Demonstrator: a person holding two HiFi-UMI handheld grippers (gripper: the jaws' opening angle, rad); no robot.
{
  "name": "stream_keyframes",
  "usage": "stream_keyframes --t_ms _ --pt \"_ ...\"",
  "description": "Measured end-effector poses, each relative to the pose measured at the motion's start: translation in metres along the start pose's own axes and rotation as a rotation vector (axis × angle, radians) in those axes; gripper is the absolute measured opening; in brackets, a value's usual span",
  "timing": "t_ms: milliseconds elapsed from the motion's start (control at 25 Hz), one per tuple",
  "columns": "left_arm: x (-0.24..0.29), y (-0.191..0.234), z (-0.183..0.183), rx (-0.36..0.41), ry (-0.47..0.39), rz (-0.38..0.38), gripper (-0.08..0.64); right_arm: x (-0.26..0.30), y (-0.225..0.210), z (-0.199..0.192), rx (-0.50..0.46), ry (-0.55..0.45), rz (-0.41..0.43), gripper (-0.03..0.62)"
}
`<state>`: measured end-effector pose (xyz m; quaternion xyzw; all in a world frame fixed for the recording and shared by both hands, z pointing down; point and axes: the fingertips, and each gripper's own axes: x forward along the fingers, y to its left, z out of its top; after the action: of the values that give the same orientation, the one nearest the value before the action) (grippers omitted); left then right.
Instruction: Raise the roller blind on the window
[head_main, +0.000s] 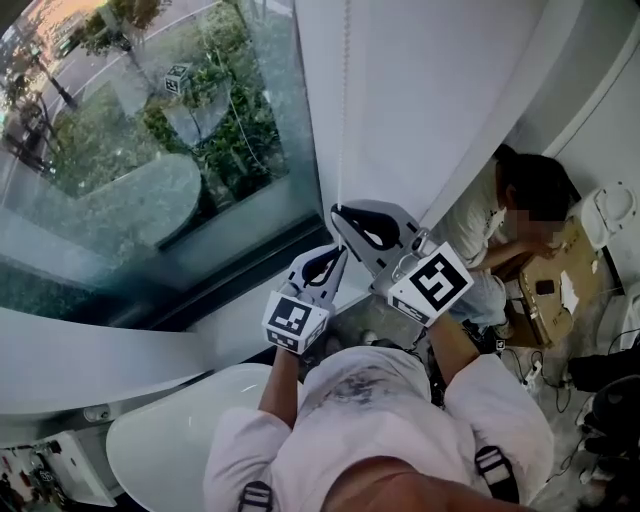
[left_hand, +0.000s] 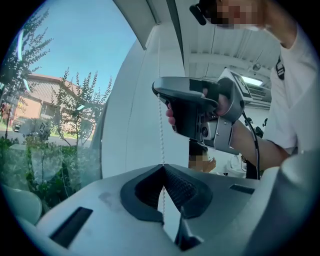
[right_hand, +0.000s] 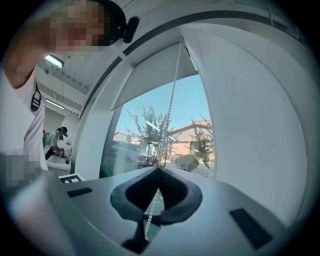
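A white bead chain (head_main: 345, 120) hangs beside the window glass (head_main: 150, 130). My right gripper (head_main: 336, 211) is shut on the chain, just above my left gripper (head_main: 340, 250), which is also shut on it. In the right gripper view the chain (right_hand: 172, 100) runs from the closed jaws (right_hand: 158, 167) up to the roller blind (right_hand: 160, 75), whose lower edge sits high over the pane. In the left gripper view the chain (left_hand: 161, 130) passes from its closed jaws (left_hand: 163, 166) straight up to the right gripper (left_hand: 156, 90).
A white wall pillar (head_main: 430, 90) stands right of the chain. A person (head_main: 520, 200) sits low at the right by a cardboard box (head_main: 555, 280). A white rounded ledge (head_main: 170, 440) lies below left. Trees and buildings show outside.
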<state>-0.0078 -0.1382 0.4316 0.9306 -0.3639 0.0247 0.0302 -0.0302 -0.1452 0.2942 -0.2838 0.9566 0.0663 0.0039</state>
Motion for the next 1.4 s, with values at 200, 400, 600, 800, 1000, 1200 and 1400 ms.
stream_keyframes --t_ms 200,400,600,800,1000,1200,1400 --pt "0.001 0.0 -0.027 -0.027 0.013 -0.005 0.006 -0.003 0.003 -0.026 0.006 0.02 -0.001 0.061" --pt "0.002 0.0 -0.053 -0.038 0.025 -0.004 0.006 -0.006 0.008 -0.052 0.013 0.041 0.001 0.06" --pt "0.001 -0.001 -0.072 -0.049 0.027 0.0 0.006 -0.01 0.011 -0.072 0.014 0.064 -0.004 0.061" --pt "0.003 0.001 -0.087 -0.059 0.041 -0.002 0.006 -0.01 0.013 -0.086 0.016 0.078 -0.01 0.06" --pt "0.003 -0.003 -0.102 -0.077 0.059 -0.012 0.006 -0.014 0.014 -0.101 0.015 0.097 -0.021 0.06" --pt "0.005 -0.004 -0.112 -0.082 0.055 -0.017 0.006 -0.016 0.015 -0.11 0.021 0.106 -0.026 0.06" --pt "0.004 -0.006 -0.125 -0.098 0.069 -0.024 0.006 -0.018 0.017 -0.124 0.039 0.122 -0.025 0.06"
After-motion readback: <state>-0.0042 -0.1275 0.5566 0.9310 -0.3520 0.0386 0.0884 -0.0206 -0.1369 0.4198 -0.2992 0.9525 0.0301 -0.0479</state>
